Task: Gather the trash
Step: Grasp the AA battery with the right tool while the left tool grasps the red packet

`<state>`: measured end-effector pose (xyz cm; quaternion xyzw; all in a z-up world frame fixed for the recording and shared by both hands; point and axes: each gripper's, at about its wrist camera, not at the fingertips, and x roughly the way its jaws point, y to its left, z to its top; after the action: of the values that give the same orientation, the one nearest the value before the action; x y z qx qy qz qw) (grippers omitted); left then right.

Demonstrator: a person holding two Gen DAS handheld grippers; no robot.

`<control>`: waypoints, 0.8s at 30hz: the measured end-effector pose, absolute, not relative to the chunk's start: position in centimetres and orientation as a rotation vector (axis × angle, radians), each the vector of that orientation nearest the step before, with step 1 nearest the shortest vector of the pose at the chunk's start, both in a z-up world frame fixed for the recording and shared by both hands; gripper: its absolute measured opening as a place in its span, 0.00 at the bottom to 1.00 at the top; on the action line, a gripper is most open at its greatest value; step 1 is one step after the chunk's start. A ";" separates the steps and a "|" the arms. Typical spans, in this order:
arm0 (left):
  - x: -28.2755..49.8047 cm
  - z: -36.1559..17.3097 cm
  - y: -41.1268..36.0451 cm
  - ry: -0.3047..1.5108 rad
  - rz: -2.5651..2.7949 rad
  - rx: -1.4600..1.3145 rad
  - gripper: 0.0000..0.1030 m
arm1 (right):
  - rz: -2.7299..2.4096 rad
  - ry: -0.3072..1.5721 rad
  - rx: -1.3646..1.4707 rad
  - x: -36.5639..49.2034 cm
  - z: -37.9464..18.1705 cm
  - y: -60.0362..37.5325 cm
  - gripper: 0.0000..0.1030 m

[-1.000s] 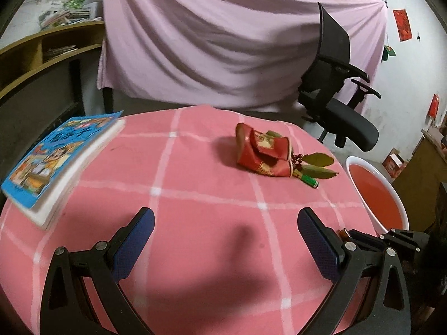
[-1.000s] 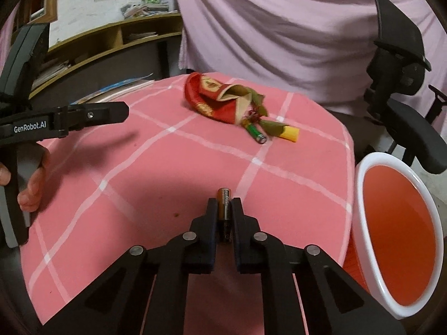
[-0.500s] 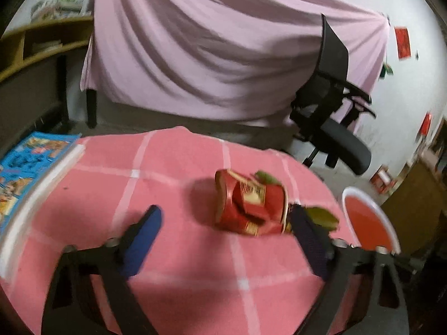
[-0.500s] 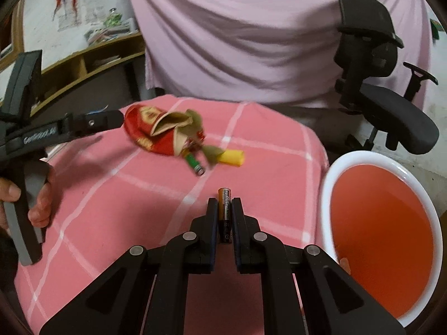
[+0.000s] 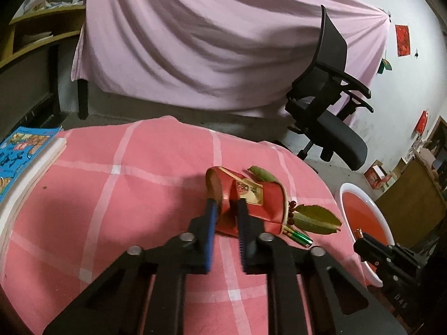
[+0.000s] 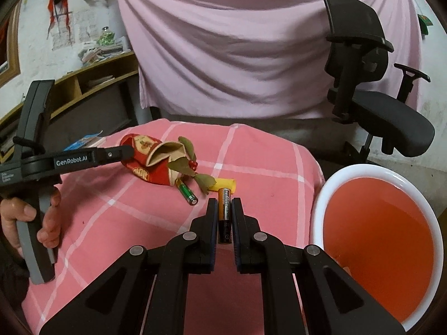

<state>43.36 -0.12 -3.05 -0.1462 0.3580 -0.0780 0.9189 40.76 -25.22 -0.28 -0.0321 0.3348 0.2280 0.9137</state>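
Note:
A crushed red paper cup (image 5: 259,203) lies on the pink checked tablecloth (image 5: 111,209). My left gripper (image 5: 226,205) is closing, and its blue pads pinch a fold of the cup's near edge. In the right wrist view that gripper (image 6: 125,150) meets the cup (image 6: 142,156) from the left. Beside the cup lie green leaves (image 5: 315,219), a green battery (image 6: 186,191) and a yellow piece (image 6: 227,182). My right gripper (image 6: 224,203) is shut on a black and orange battery (image 6: 225,217), held above the table's right side next to the white bin (image 6: 329,184).
A thick book with a blue cover (image 5: 16,153) lies at the table's left edge. A black office chair (image 5: 329,128) stands behind the table on the right, before a pink drape. The bin's red-lined inside (image 6: 377,223) shows beyond the table's right edge. A hand (image 6: 47,223) holds the left gripper's handle.
My left gripper went forward to the red cup and its jaws came together from wide open onto the cup. The right gripper swung right with its battery, bringing the bin closer.

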 end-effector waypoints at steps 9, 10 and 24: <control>41.1 -2.2 -1.8 0.653 -0.132 -0.237 0.08 | 0.459 0.632 -0.050 40.0 0.3 -25.8 0.07; 40.5 -2.0 -2.0 0.636 -0.126 -0.229 0.07 | 0.459 0.622 -0.048 39.9 0.4 -25.9 0.07; 33.5 0.3 -6.4 0.399 -0.095 -0.080 0.00 | 0.449 0.401 0.002 37.0 2.3 -27.7 0.08</control>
<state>33.53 -6.36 0.34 -0.0399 0.1981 -0.0472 0.9782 37.05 -27.74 2.30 0.0010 0.1973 0.2211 0.9551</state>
